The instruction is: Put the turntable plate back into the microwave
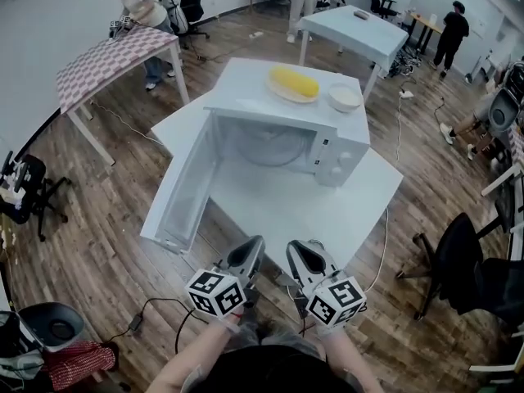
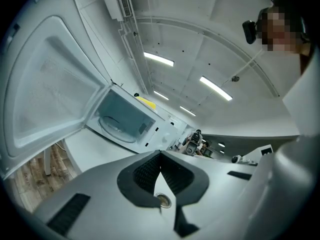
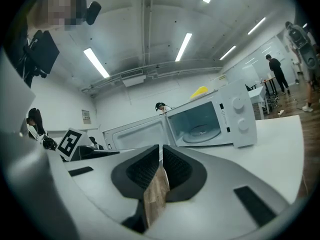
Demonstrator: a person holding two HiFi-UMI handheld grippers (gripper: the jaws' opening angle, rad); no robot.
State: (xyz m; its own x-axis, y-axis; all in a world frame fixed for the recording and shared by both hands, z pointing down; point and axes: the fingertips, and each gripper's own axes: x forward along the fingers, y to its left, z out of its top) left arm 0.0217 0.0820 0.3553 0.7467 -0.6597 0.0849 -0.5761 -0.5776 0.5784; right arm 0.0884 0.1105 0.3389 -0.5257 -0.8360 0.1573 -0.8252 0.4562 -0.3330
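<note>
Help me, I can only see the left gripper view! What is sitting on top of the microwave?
Observer: A plate of yellow food and a white bowl sit side by side on top of the microwave.
Operator: Is my other gripper holding anything?
Observer: No. The right gripper has its jaws together with nothing between them.
</note>
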